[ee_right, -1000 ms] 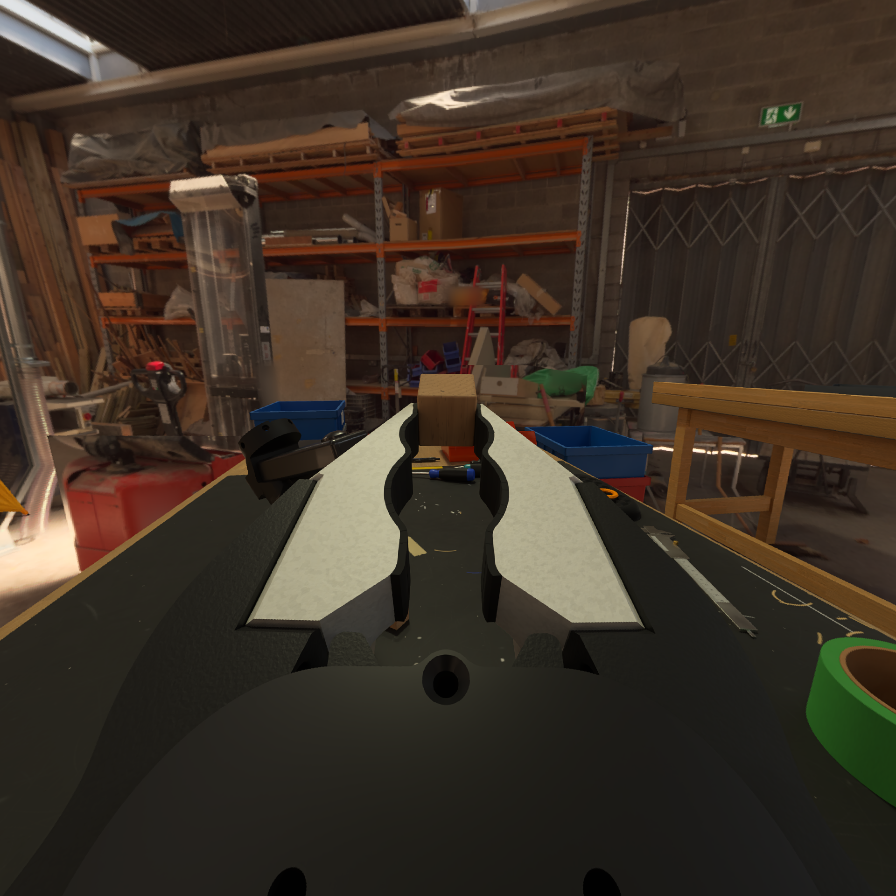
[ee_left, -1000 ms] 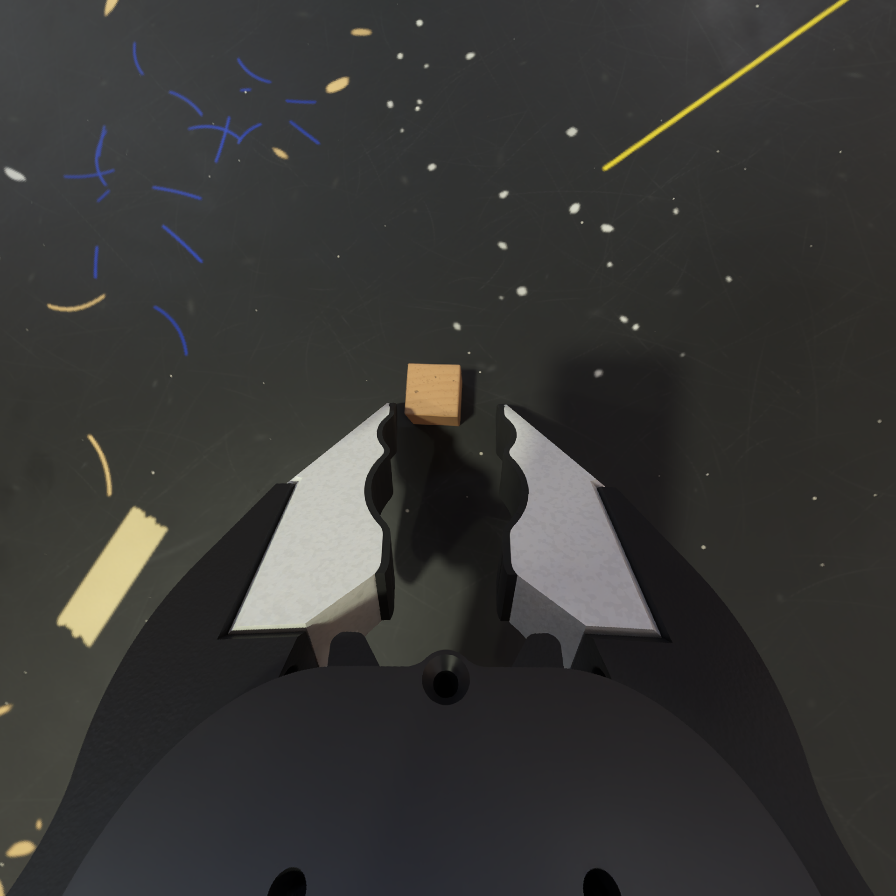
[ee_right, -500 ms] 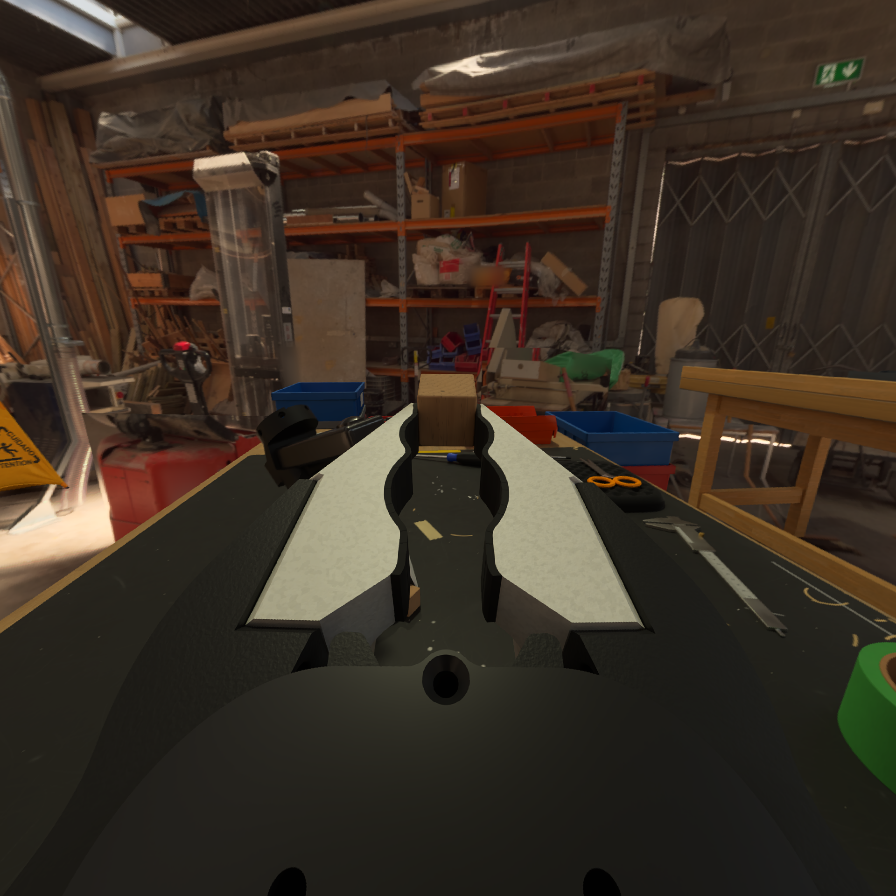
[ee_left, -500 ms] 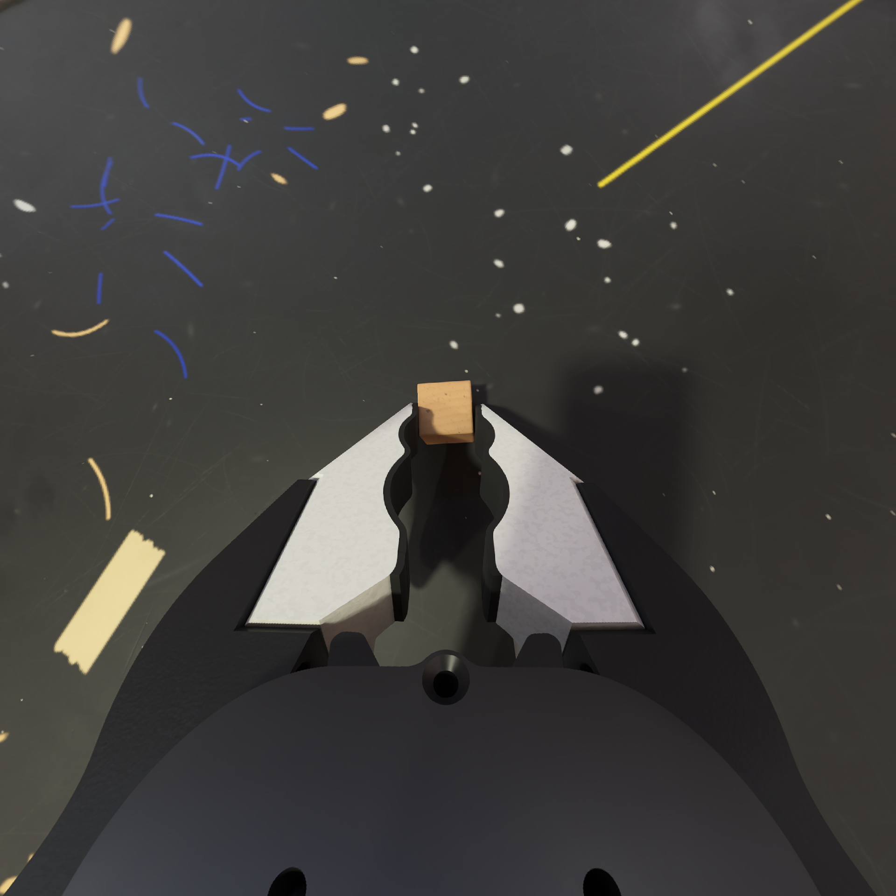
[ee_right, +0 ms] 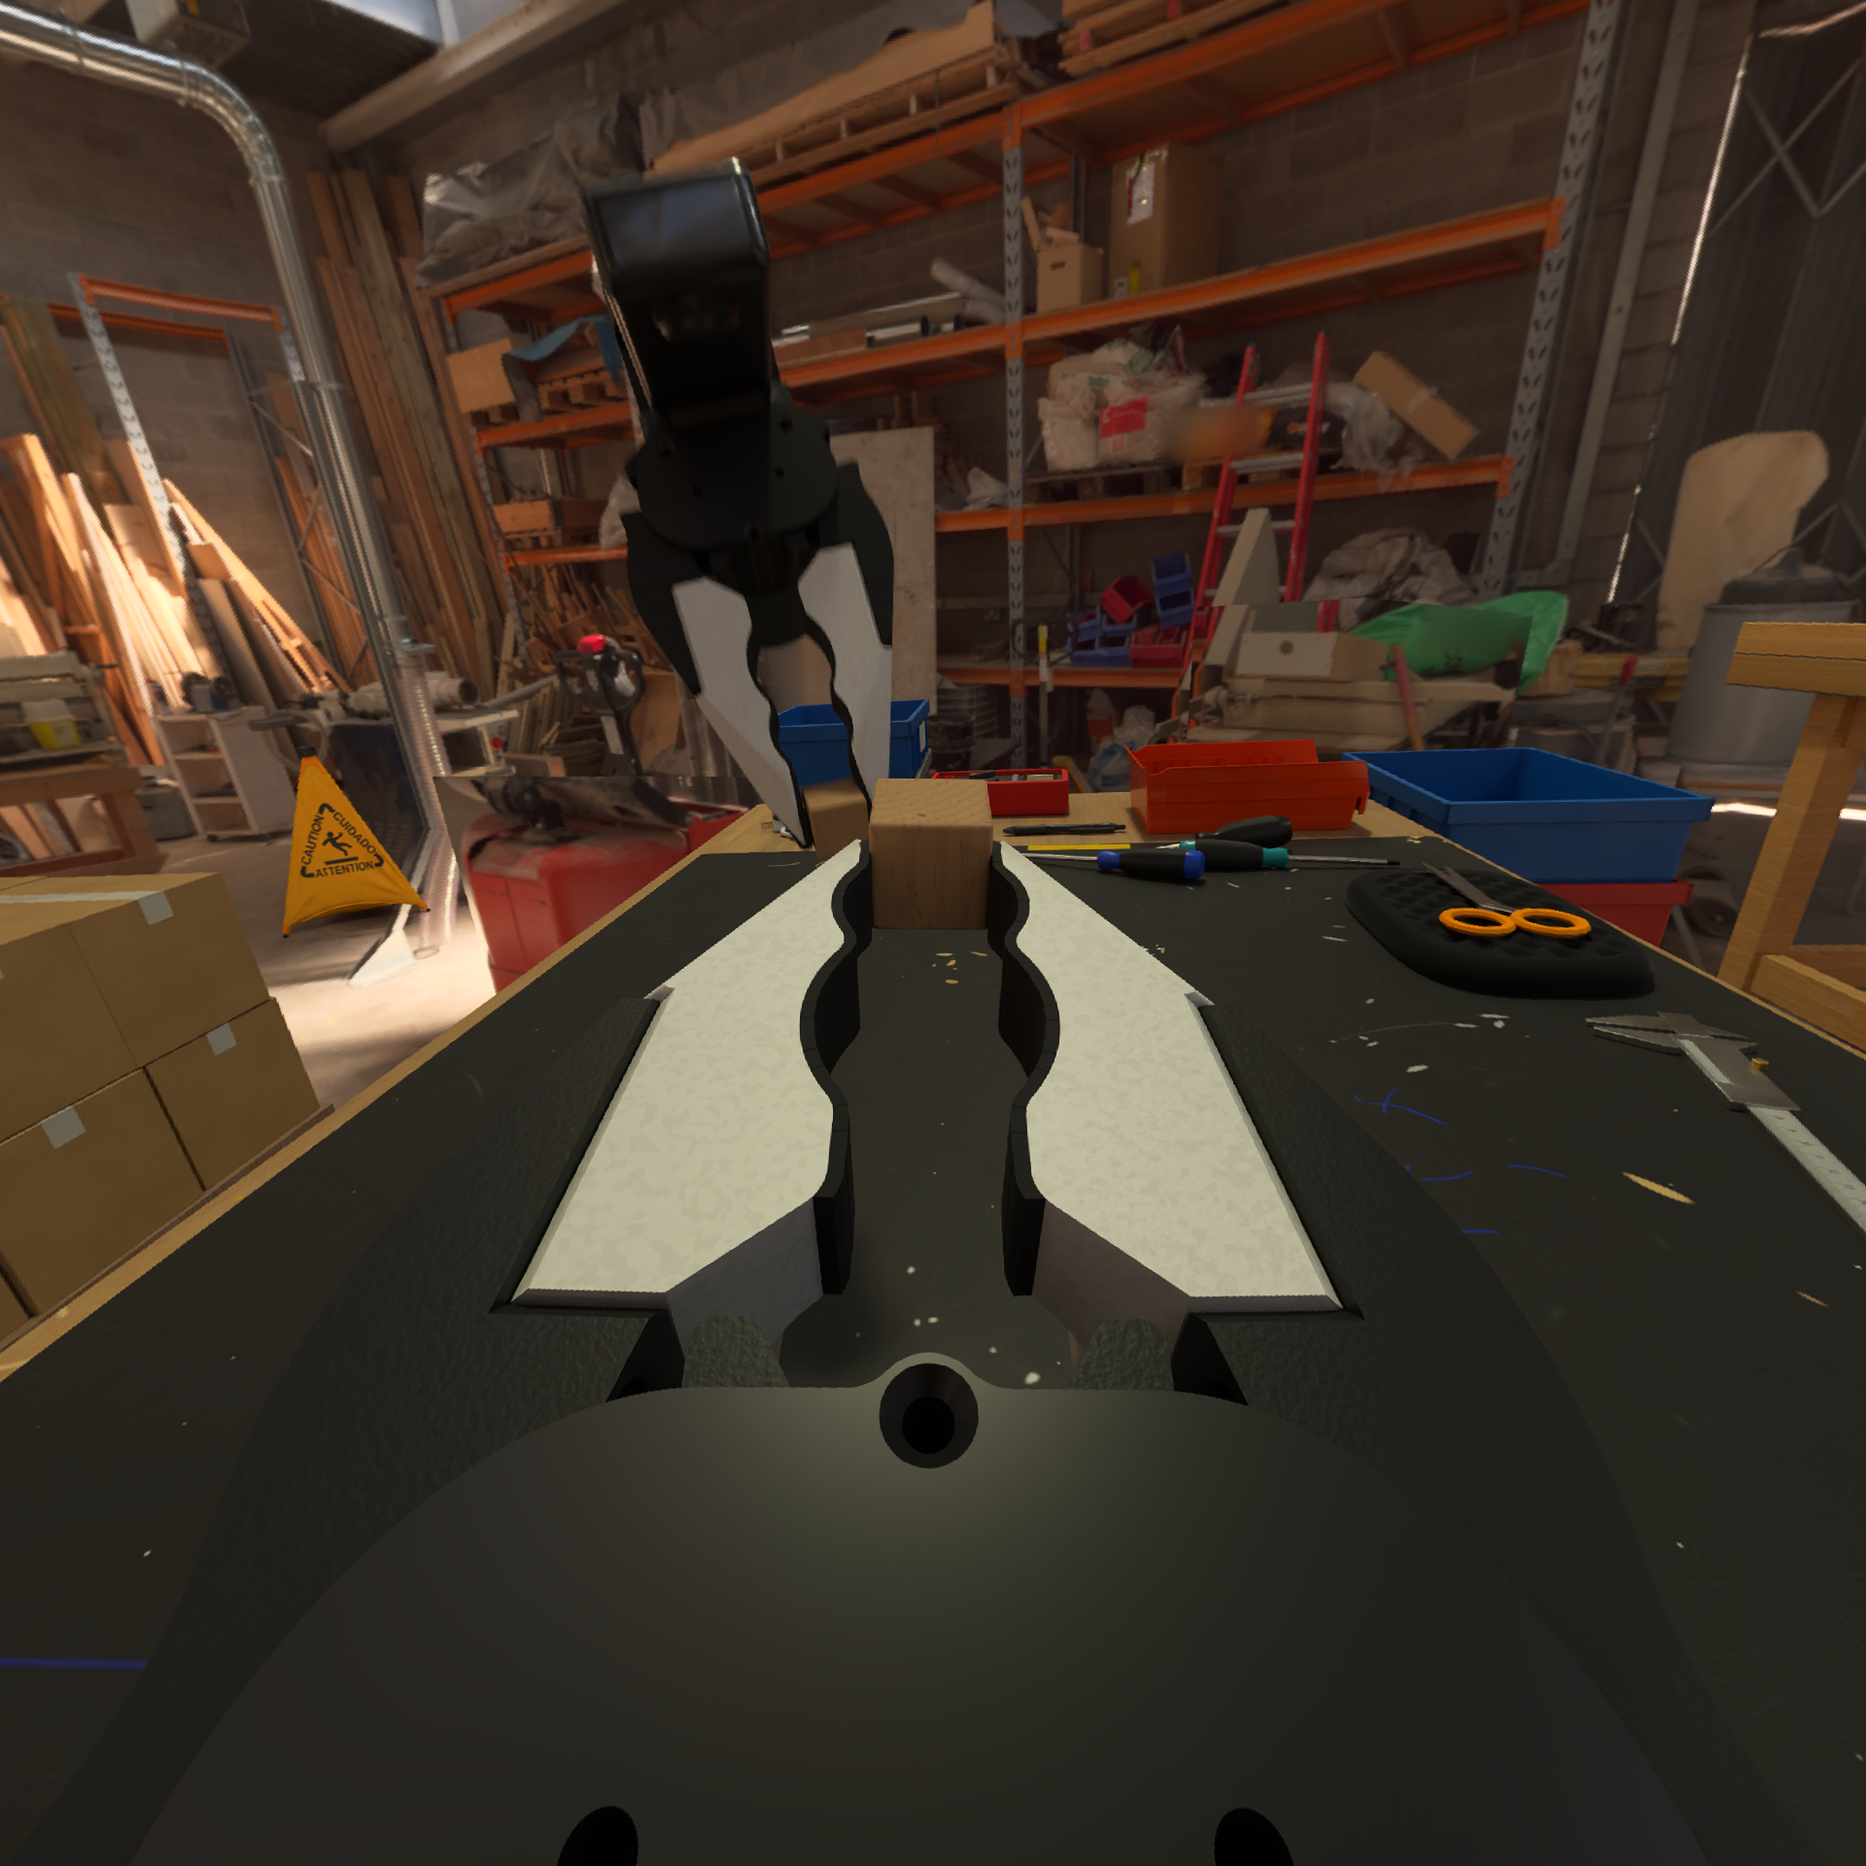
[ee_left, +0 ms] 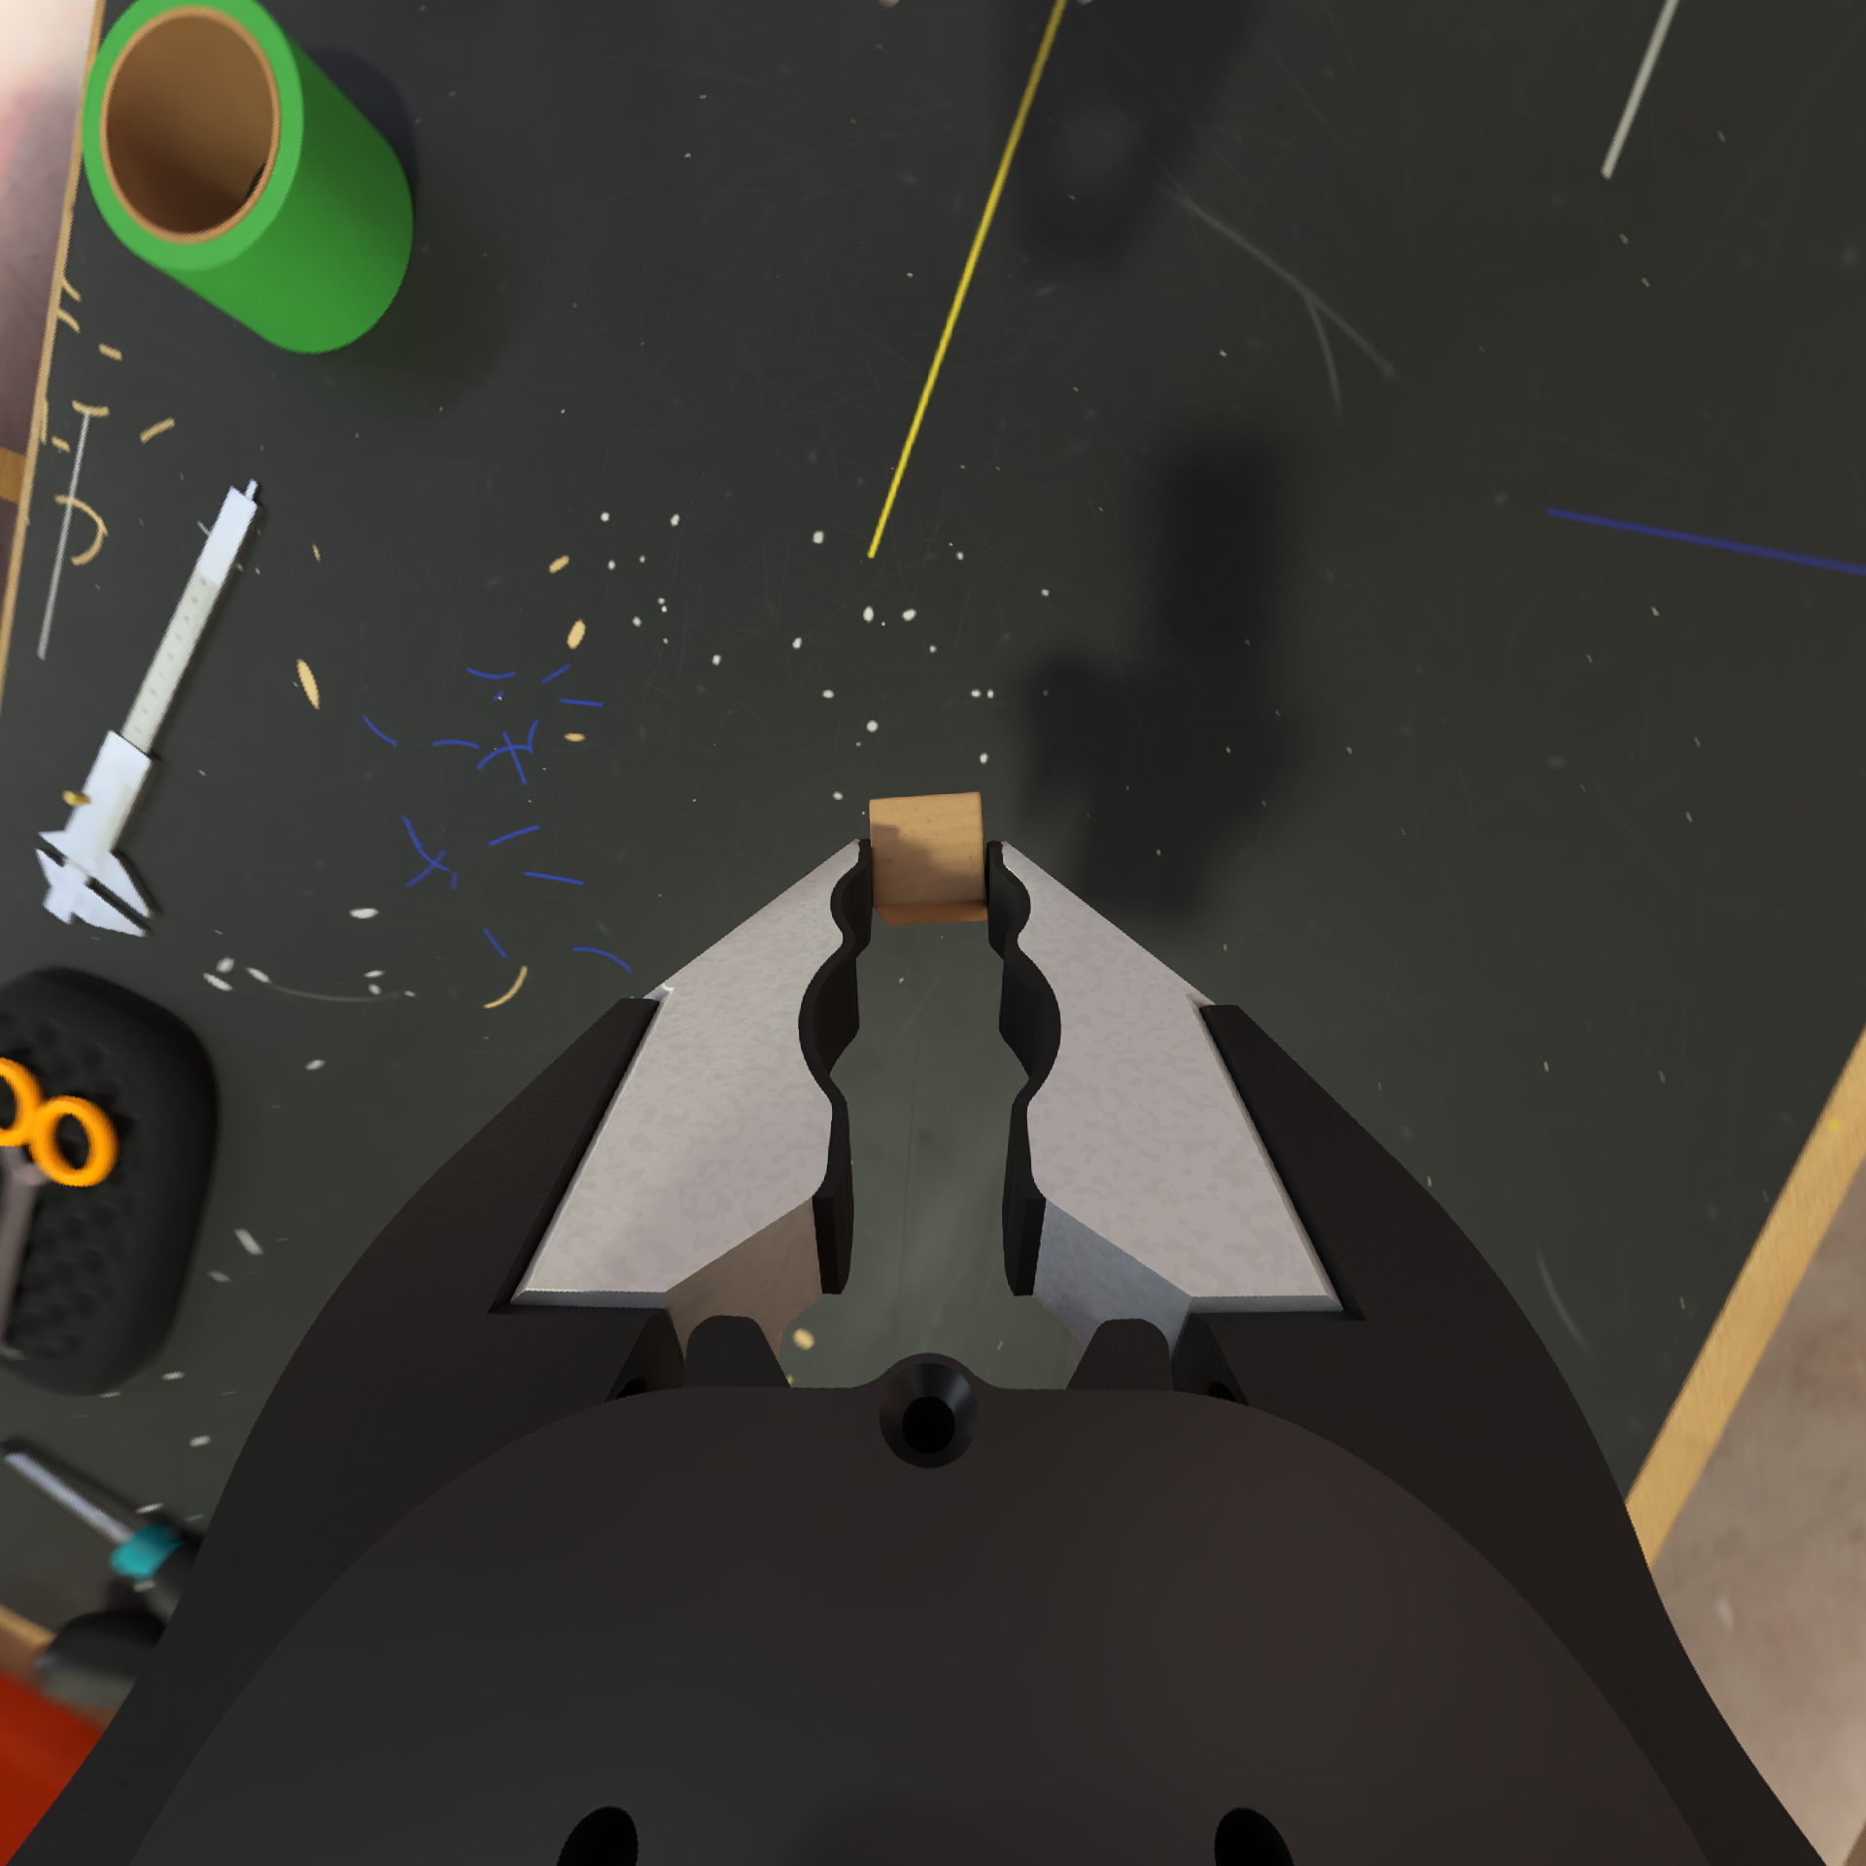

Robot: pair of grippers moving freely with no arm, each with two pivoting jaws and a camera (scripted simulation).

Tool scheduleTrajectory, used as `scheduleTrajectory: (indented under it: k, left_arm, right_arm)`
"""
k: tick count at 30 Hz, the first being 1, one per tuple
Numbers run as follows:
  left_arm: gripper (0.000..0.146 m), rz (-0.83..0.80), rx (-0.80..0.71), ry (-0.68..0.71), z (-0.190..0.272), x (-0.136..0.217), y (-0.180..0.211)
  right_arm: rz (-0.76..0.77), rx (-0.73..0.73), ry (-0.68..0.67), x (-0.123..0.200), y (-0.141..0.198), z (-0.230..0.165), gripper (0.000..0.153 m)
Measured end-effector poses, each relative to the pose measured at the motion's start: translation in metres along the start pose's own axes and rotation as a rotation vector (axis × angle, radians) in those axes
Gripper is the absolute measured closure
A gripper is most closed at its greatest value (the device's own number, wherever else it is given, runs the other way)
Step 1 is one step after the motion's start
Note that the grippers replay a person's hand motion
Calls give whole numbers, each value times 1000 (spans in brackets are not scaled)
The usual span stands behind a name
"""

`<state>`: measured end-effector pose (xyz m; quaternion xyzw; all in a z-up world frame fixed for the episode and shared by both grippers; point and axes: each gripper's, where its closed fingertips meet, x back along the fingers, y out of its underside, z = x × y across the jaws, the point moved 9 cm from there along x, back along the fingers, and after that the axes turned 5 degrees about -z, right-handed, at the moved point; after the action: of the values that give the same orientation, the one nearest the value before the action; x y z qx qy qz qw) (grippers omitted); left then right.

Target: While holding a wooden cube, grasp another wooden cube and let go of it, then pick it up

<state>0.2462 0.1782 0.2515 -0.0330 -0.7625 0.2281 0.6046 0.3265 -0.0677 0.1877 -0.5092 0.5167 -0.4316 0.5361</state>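
Observation:
My left gripper (ee_left: 927, 858) is shut on a small wooden cube (ee_left: 925, 828) held at its fingertips, high above the dark tabletop (ee_left: 1313, 707). My right gripper (ee_right: 927, 870) is shut on a second wooden cube (ee_right: 929, 838) at its fingertips, held level above the table. In the right wrist view the left gripper (ee_right: 830, 800) hangs fingers-down just beyond and left of the right gripper's cube. Its own cube is mostly hidden there.
A green tape roll (ee_left: 242, 172), a white caliper (ee_left: 151, 707) and orange scissors on a black mat (ee_right: 1515, 921) lie on the table. Screwdrivers (ee_right: 1191, 858) and red and blue bins (ee_right: 1525, 808) sit at the far end. The table's wooden edge (ee_left: 1767, 1262) runs at the right.
My left gripper shut on the cube lying on the table and rose high with it. My right gripper kept its cube and turned, so the left gripper now shows ahead.

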Motion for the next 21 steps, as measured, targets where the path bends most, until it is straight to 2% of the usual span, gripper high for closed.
scheduleTrajectory:
  k: [7, 12, 21]
  left_arm:
    - [124, -195, -157, -44, -3, 23, -22]
    - [124, -304, -183, -2, -9, 16, -24]
    - [124, -403, -190, 16, -11, 8, -26]
  right_arm:
    - [-93, 25, 6, -9, 3, -3, 131]
    - [-148, 52, 13, -15, 3, -6, 131]
    - [-234, 114, 40, -29, 2, -12, 131]
